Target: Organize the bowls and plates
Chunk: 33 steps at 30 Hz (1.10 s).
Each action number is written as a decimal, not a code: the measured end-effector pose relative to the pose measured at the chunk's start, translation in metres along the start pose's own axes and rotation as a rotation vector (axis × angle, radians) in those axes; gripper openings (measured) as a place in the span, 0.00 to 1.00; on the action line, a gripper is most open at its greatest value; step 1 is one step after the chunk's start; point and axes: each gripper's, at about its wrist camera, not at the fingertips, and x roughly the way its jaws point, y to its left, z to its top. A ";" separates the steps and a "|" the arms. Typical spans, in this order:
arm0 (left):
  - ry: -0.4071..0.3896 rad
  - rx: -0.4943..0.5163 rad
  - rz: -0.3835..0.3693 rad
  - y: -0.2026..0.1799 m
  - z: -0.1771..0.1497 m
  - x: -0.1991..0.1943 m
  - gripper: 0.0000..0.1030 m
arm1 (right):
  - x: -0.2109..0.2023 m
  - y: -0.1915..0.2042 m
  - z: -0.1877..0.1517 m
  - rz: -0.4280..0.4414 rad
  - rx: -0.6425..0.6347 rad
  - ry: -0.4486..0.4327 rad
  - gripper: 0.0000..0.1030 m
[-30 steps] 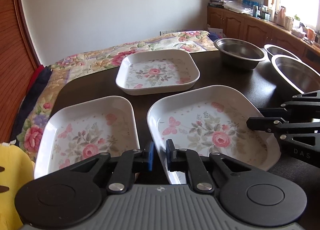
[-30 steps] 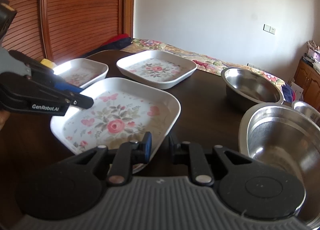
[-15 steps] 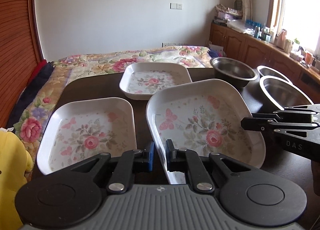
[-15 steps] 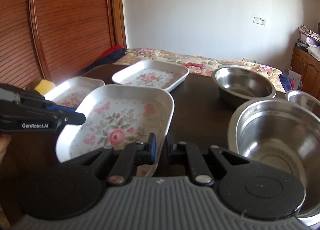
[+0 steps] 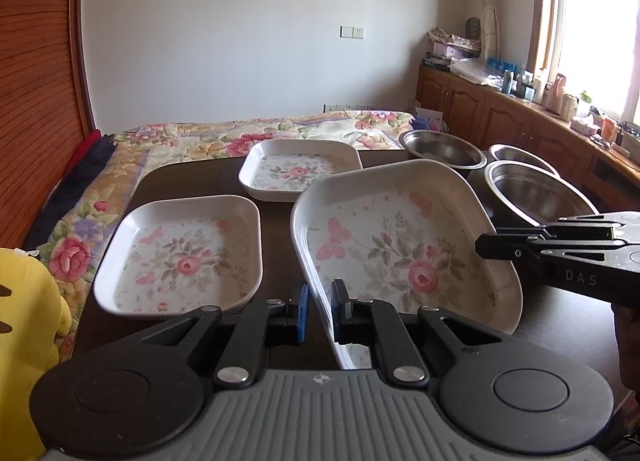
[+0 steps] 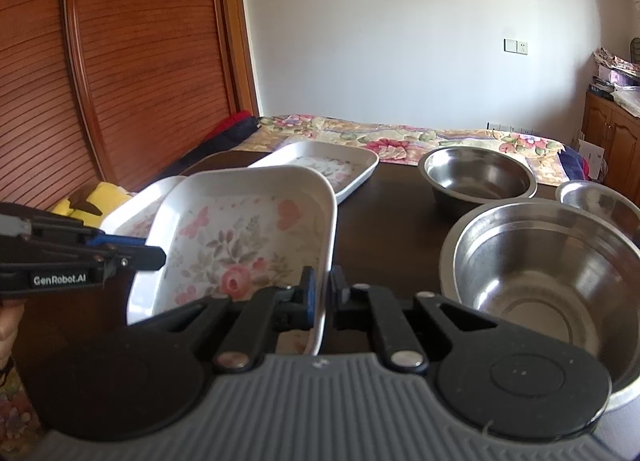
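Both grippers, left (image 5: 319,311) and right (image 6: 320,297), clamped on opposite rims of floral plate (image 5: 400,237), held tilted above dark table (image 6: 400,201); right jaws just closing. Two plates, three steel bowls (image 6: 552,273) set around; bed behind.

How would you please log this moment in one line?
left gripper: shut on floral plate | right gripper: shut on floral plate | plate: lifted, tilted

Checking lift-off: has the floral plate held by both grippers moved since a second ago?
Yes. The held floral plate has risen, tilted; its far rim now overlaps the far floral plate, earlier apart.
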 end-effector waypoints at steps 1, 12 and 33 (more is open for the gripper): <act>-0.003 -0.001 0.000 0.000 -0.001 -0.003 0.38 | -0.003 0.001 -0.001 0.003 0.002 -0.001 0.09; 0.027 -0.030 0.007 0.003 -0.029 -0.017 0.38 | -0.022 0.014 -0.023 0.062 0.000 0.051 0.09; 0.069 -0.045 0.009 0.008 -0.045 0.000 0.38 | -0.024 0.023 -0.045 0.100 -0.013 0.123 0.14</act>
